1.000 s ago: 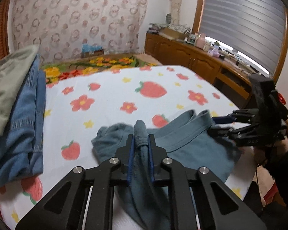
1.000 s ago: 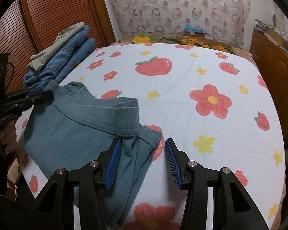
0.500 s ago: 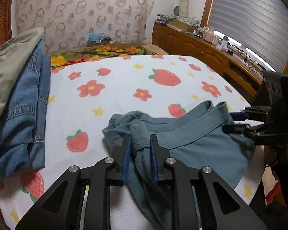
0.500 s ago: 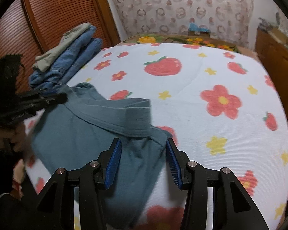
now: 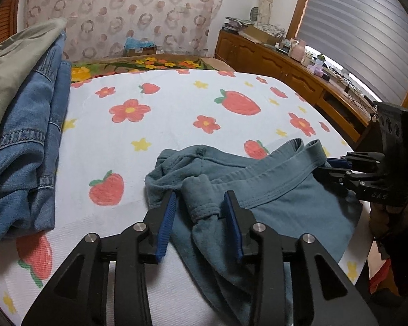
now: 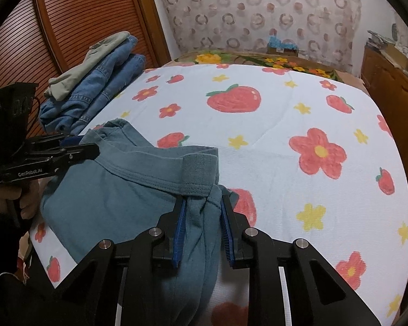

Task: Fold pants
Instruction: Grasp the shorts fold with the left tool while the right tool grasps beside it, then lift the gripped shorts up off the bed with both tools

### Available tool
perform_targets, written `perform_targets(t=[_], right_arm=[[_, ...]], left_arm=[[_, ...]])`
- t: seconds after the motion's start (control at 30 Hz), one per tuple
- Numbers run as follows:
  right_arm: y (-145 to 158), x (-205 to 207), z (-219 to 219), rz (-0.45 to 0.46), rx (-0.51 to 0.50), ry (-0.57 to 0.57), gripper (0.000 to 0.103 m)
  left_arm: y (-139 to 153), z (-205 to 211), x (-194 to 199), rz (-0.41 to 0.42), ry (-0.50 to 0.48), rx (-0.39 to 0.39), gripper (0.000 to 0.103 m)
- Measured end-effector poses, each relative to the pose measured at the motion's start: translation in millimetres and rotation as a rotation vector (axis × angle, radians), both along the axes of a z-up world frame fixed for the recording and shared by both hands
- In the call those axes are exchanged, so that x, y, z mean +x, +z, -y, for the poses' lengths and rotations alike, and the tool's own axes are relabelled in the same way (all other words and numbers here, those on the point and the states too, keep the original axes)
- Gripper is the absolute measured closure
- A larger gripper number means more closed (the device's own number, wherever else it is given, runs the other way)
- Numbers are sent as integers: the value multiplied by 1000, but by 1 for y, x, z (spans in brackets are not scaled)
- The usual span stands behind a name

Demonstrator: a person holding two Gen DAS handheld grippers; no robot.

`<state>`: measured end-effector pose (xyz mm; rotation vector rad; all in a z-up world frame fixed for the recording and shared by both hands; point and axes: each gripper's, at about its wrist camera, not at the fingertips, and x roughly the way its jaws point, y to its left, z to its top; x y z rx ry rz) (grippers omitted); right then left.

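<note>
Teal pants (image 5: 272, 206) lie bunched at the near edge of the bed, waistband toward the middle; they also show in the right wrist view (image 6: 117, 187). My left gripper (image 5: 201, 203) is open, its blue pads either side of a rolled fold of the pants without pinching it. My right gripper (image 6: 202, 206) has its pads narrowed around the waistband corner; the cloth sits between them, and a firm grip cannot be told. Each gripper shows in the other's view, the right one (image 5: 340, 168) at the waistband's right end, the left one (image 6: 76, 149) at its left end.
The bed has a white sheet (image 6: 272, 141) with strawberries and flowers. A stack of folded jeans and a grey-green garment (image 5: 21, 125) lies on the left side. A wooden cabinet (image 5: 293, 70) runs along the right, a slatted wooden door (image 6: 76, 27) on the left.
My left gripper has opened and let go of the pants fold. My right gripper has narrowed around the waistband corner. The pants have shifted a little onto the bed.
</note>
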<state>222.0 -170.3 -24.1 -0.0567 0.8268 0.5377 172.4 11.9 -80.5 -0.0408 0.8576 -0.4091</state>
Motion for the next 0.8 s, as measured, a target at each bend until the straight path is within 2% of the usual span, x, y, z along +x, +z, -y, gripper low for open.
perform_targets(t=[0.23,0.4,0.47,0.5,0.8], right_arm=[[-2,-3,4,6,30,-8,78],[-2,-6,1,23,9,-10,78],[-2,-7,1,23,10,-10,78],[-2,-7,0,24,10,-11,78],[-1,-8,-2,32,-1,-12,78]], left_arm=[[9,-3,-1,21,22,-9,60],[10,-4,2,20,50,29,59],[7,-5,5,9,63,46,38],[5,-6,5,10,74,47,21],[-7,-8,9,-32,92,54,20]])
